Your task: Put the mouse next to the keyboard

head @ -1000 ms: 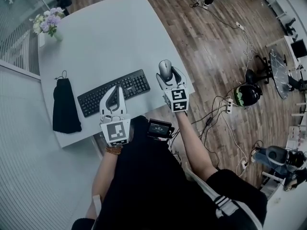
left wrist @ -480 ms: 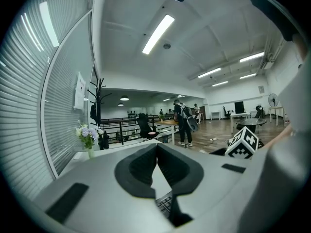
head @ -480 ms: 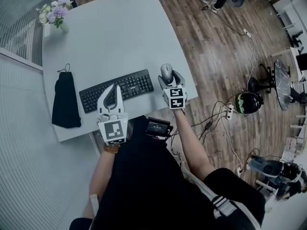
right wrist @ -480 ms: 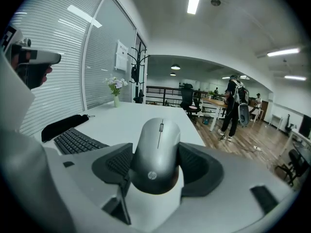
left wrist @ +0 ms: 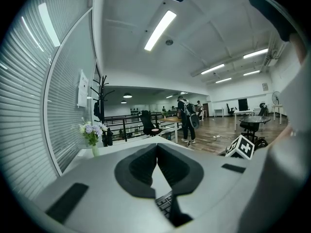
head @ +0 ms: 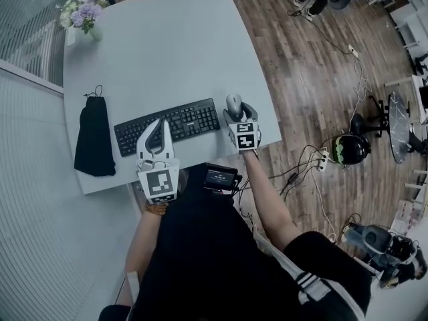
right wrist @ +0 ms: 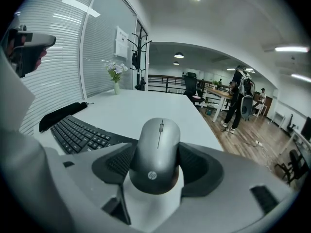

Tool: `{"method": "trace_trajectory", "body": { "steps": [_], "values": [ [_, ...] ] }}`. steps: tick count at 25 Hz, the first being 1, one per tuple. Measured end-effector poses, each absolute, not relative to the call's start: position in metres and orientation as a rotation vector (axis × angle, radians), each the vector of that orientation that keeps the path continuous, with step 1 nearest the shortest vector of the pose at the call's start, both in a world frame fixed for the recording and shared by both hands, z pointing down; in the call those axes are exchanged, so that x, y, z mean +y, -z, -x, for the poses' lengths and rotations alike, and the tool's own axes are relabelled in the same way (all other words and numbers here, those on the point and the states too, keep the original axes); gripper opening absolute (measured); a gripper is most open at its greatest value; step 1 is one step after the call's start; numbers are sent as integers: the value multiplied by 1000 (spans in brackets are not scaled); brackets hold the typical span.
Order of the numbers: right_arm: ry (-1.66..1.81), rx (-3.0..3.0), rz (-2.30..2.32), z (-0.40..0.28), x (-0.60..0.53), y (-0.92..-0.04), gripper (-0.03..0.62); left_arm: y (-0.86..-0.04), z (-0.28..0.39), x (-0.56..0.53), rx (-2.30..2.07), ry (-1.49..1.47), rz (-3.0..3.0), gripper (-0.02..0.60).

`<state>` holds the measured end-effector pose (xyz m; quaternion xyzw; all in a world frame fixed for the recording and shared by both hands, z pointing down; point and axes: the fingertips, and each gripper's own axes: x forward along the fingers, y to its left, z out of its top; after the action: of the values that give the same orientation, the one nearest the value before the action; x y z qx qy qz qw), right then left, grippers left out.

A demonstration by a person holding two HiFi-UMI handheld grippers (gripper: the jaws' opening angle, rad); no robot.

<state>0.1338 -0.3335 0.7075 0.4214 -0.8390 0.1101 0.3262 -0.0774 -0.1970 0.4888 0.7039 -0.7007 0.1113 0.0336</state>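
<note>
My right gripper (head: 235, 110) has its fingers clamped on the grey oval plastic mouse (right wrist: 156, 152), long axis pointing away, just right of the black keyboard (head: 167, 126). The left gripper (left wrist: 156, 149) has its fingers together, empty.

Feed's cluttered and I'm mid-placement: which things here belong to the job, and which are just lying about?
Job:
- mouse, clamped in right tool
- keyboard
- table

Lying about:
- black pouch
- flowers
- left tool, shut and empty
</note>
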Motion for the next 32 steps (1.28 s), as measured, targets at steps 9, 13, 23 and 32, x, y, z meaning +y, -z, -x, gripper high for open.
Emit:
{"method": "trace_trajectory", "body": {
  "steps": [9,13,23,32],
  "values": [
    [-341,-2128,-1028,-124,-336,-747,301,-498,94,-198,-2179,-361,-2102,12],
    [-371,-2116,-1024,-124,-336,-761,301,-501,96,-201,-2176,-365,-2103,12],
    [-393,-2063,-1004,-128,-338,-788,301,-501,102,-207,-2171,-366,-2104,12],
    [-429,-2028,-996,-127,-338,-799,301,-501,109,-207,-2175,-365,-2096,12]
  ]
}}
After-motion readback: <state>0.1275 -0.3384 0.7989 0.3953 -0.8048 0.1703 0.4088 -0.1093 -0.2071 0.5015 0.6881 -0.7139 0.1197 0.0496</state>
